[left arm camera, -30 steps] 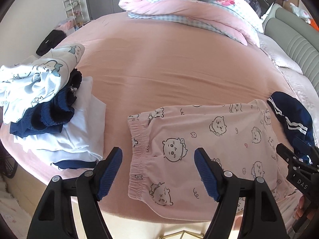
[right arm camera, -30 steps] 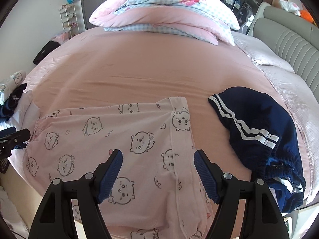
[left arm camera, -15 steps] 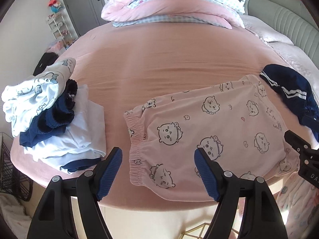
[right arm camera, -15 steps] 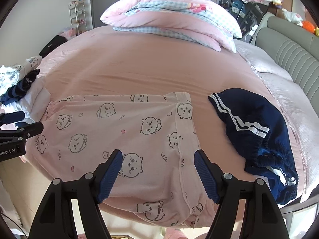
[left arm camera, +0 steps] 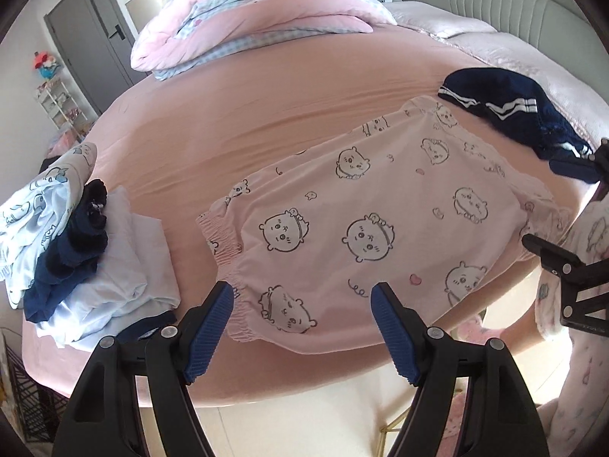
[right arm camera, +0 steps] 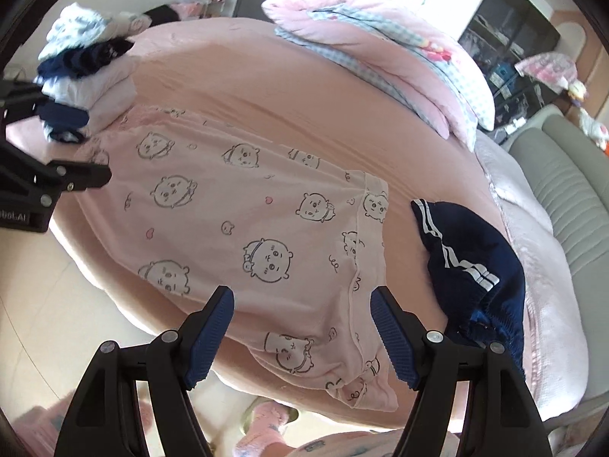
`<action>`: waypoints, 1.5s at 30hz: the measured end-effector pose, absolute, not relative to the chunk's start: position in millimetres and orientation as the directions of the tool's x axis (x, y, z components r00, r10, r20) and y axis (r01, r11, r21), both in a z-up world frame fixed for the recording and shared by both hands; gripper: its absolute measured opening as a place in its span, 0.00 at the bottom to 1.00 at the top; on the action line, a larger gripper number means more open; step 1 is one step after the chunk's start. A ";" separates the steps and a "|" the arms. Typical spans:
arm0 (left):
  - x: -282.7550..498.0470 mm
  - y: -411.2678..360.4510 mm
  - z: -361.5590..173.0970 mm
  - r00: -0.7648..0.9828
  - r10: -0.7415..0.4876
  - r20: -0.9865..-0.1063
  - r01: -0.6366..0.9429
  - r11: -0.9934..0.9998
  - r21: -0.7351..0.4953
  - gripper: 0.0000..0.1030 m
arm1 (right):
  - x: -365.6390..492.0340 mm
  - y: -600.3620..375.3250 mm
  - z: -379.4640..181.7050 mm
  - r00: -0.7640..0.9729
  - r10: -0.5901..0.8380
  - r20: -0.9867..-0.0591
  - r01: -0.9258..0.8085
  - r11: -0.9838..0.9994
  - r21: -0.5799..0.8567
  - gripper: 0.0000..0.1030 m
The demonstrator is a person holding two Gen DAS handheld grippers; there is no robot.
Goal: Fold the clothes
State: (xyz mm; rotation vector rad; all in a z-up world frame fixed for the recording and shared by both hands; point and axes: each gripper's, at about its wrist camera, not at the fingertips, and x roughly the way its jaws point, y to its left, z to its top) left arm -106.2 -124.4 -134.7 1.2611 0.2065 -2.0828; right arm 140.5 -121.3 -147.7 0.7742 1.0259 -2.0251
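A: What lies in front of the left gripper (left arm camera: 302, 327)?

B: Pink cartoon-print pajama pants (left arm camera: 365, 228), spread flat along the near edge of the pink bed (left arm camera: 228, 114). Their elastic waistband sits just beyond the gripper's blue pads, which stand wide apart with nothing between them.

A: And to the sides?

B: At the bed's left edge, a stack of folded clothes (left arm camera: 76, 243): white, navy and a printed piece on top. Past the pants' far end, toward the right edge, lies a crumpled navy garment with white stripes (left arm camera: 506, 106). The right gripper (left arm camera: 563, 228) shows at the right, by that end.

A: Farther back?

B: A folded pink and checked duvet (left arm camera: 259, 19) at the far edge.
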 end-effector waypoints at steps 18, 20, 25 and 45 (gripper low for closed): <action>-109.4 -85.4 -166.1 -0.315 -0.549 -0.774 0.427 -0.810 0.401 0.71 | 179.7 -124.5 -198.5 -0.702 -0.308 -0.642 0.693 -0.089 -0.715 0.72; -108.3 -83.0 -170.7 -0.311 -0.559 -0.769 0.405 -0.810 0.425 0.71 | 179.3 -121.2 -205.3 -0.727 -0.301 -0.617 0.658 -0.052 -0.751 0.72; -108.1 -82.4 -176.9 -0.285 -0.584 -0.760 0.392 -0.795 0.463 0.71 | 175.6 -116.4 -216.5 -0.757 -0.291 -0.585 0.604 0.030 -0.797 0.72; -125.3 -42.3 -192.5 -0.383 -0.747 -0.544 0.167 -0.635 0.754 0.71 | 176.3 -123.7 -250.7 -0.842 -0.368 -0.395 0.368 0.144 -0.919 0.72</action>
